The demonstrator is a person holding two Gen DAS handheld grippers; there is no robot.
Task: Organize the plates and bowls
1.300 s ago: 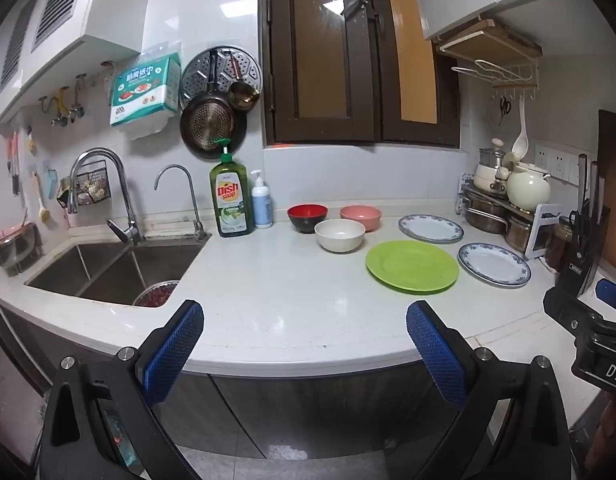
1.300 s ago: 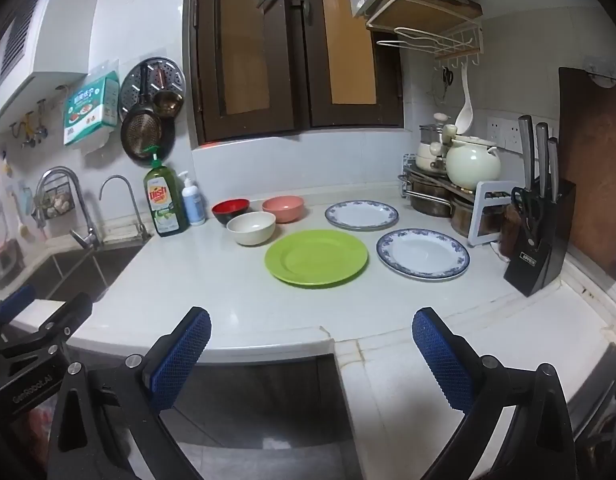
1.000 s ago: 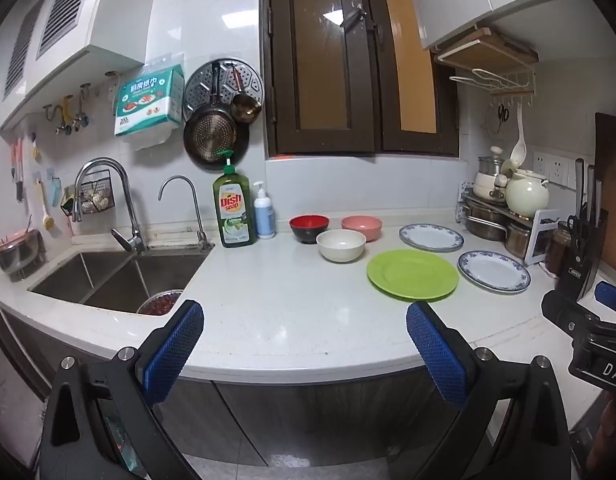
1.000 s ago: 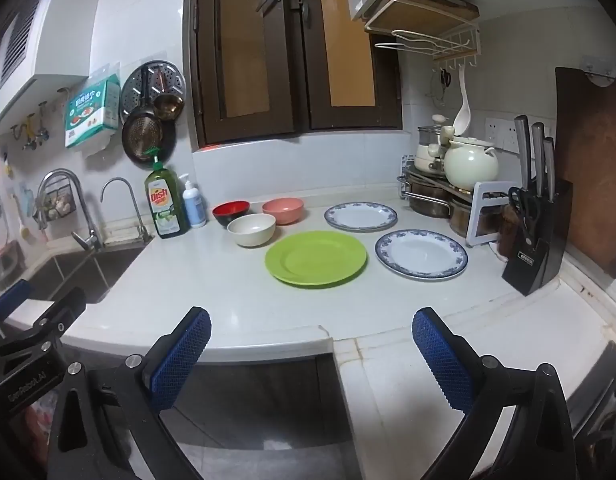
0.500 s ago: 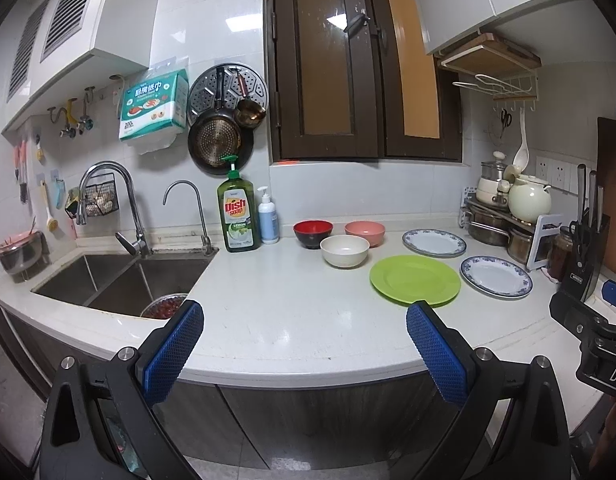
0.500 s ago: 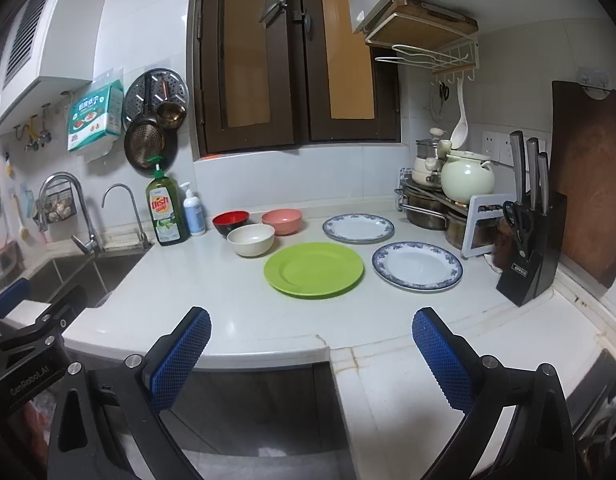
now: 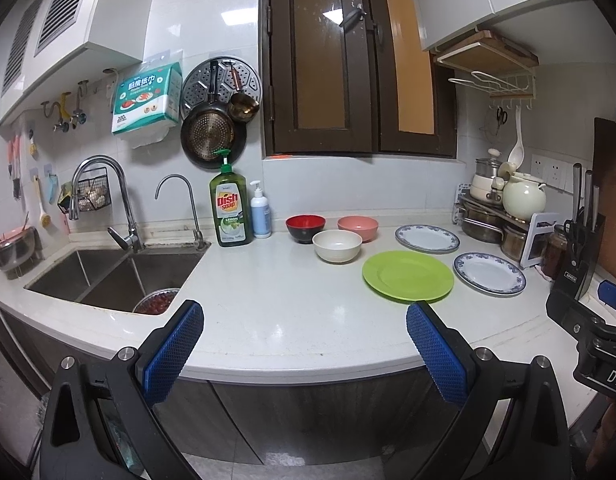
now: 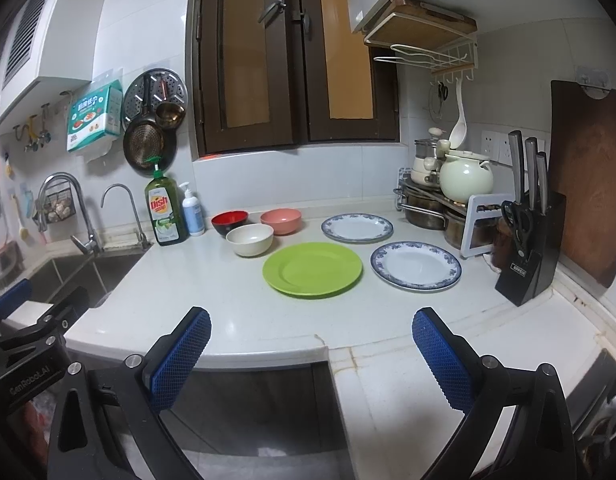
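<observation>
On the white counter (image 7: pixel 268 296) sit a red bowl (image 7: pixel 305 227), a pink bowl (image 7: pixel 357 227), a cream bowl (image 7: pixel 337 245), a green plate (image 7: pixel 407 275) and two blue-rimmed white plates, one at the back (image 7: pixel 427 238) and one to the right (image 7: pixel 489 278). The same show in the right wrist view: red bowl (image 8: pixel 229 222), pink bowl (image 8: pixel 280 220), cream bowl (image 8: pixel 250 239), green plate (image 8: pixel 311 269), back plate (image 8: pixel 357 227), right plate (image 8: pixel 415 265). My left gripper (image 7: pixel 304 344) and right gripper (image 8: pixel 311 350) are open, empty, at the counter's front edge.
A double sink (image 7: pixel 108 272) with taps lies at the left. A dish soap bottle (image 7: pixel 230 208) and pump bottle (image 7: pixel 260 216) stand behind the bowls. A pot rack with a kettle (image 8: pixel 451 196) and a knife block (image 8: pixel 527 248) stand at the right.
Both grippers have risen and tilted slightly, so the counter and dishes sit lower in view. Nothing on the counter has moved. Both grippers stay open.
</observation>
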